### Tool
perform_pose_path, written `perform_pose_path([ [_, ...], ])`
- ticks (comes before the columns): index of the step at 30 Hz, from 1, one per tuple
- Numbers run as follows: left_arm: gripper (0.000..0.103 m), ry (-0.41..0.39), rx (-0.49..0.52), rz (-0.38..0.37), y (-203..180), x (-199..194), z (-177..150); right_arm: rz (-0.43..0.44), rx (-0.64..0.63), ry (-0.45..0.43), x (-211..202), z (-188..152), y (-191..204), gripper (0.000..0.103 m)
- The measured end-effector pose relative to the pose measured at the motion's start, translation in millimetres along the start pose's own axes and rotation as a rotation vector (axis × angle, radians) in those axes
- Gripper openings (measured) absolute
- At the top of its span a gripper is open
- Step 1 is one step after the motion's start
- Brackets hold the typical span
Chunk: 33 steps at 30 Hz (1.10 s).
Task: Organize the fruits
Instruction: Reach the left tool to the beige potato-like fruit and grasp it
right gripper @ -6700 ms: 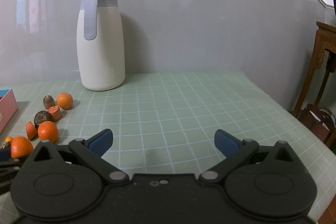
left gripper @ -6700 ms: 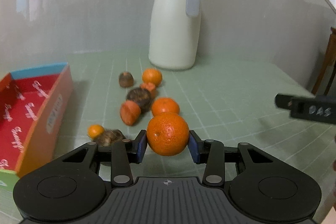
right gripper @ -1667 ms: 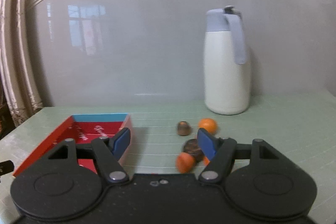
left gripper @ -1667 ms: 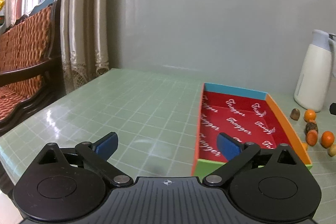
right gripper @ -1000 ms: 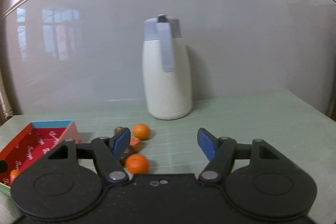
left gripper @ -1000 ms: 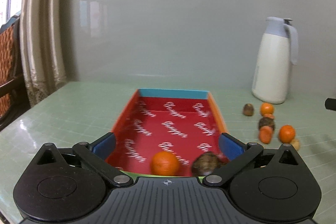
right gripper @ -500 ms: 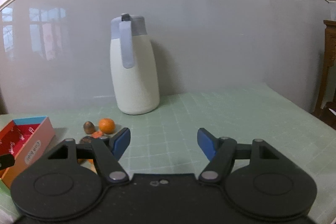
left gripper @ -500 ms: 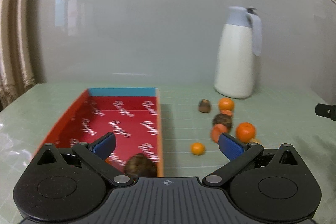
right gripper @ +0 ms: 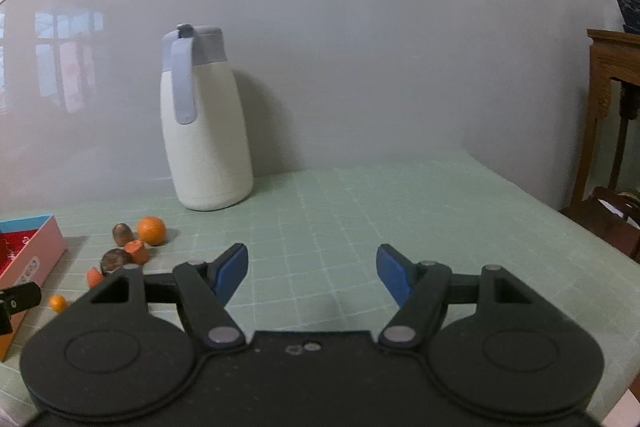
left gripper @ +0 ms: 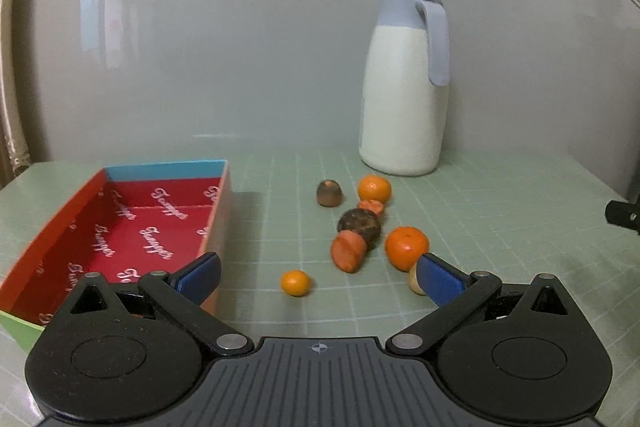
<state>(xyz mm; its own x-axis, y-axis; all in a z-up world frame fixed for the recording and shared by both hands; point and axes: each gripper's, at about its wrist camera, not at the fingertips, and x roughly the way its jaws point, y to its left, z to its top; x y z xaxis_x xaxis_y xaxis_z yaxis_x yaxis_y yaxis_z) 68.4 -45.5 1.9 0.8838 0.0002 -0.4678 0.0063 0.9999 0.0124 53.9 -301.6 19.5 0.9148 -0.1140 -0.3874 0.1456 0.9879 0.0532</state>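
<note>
Left gripper (left gripper: 318, 277): jaws wide, nothing between them, aimed at the loose fruit on the counter (left gripper: 500, 195). Right gripper (right gripper: 312, 271): jaws part open, empty, over bare counter right of the fruit.

Fruit location: cluster between red box (left gripper: 120, 223) and white jug (left gripper: 404, 99). Nearest is a small orange (left gripper: 295, 283), lying apart from the rest; behind it a cut orange-red piece (left gripper: 348, 256), a dark brown fruit (left gripper: 359, 223), a larger orange (left gripper: 406, 247).

Handling, judged: oranges light, round, firm-skinned, likely to roll if nudged; grip across the widest part with modest squeeze. The cut piece looks softer.

Versus half a second ago: left view has swung right, box further left in frame, fruit now nearly centred. The earlier held orange is no longer in the jaws.
</note>
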Motion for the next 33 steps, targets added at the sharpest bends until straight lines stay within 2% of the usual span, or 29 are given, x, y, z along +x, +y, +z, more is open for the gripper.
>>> perform_pose_path([
  [13, 0.102, 0.034, 0.042, -0.054, -40, 21, -4, -0.100, 0.023, 0.011, 4, -7, -35, 0.071],
  [14, 0.101, 0.040, 0.045, -0.060, -43, 23, -4, -0.109, 0.020, 0.011, 5, -7, -38, 0.071],
  [15, 0.091, 0.044, 0.045, -0.068, -45, 26, -4, -0.121, 0.016, 0.012, 7, -7, -40, 0.071],
  [17, 0.079, 0.069, 0.037, -0.094, -50, 33, -4, -0.134, 0.023, 0.017, 9, -8, -45, 0.071],
  [20, 0.077, 0.091, 0.037, -0.108, -58, 42, -7, -0.141, 0.037, 0.025, 13, -8, -50, 0.071],
  [22, 0.071, 0.106, 0.049, -0.113, -66, 48, -9, -0.141, 0.030, 0.025, 14, -9, -49, 0.071],
  [24, 0.061, 0.126, 0.045, -0.123, -71, 55, -10, -0.142, 0.025, 0.027, 16, -9, -49, 0.071],
  [26, 0.057, 0.147, 0.040, -0.121, -74, 61, -12, -0.145, 0.024, 0.030, 17, -10, -51, 0.071],
  [33, 0.056, 0.152, 0.047, -0.089, -83, 71, -13, -0.156, 0.031, 0.036, 19, -10, -60, 0.071],
])
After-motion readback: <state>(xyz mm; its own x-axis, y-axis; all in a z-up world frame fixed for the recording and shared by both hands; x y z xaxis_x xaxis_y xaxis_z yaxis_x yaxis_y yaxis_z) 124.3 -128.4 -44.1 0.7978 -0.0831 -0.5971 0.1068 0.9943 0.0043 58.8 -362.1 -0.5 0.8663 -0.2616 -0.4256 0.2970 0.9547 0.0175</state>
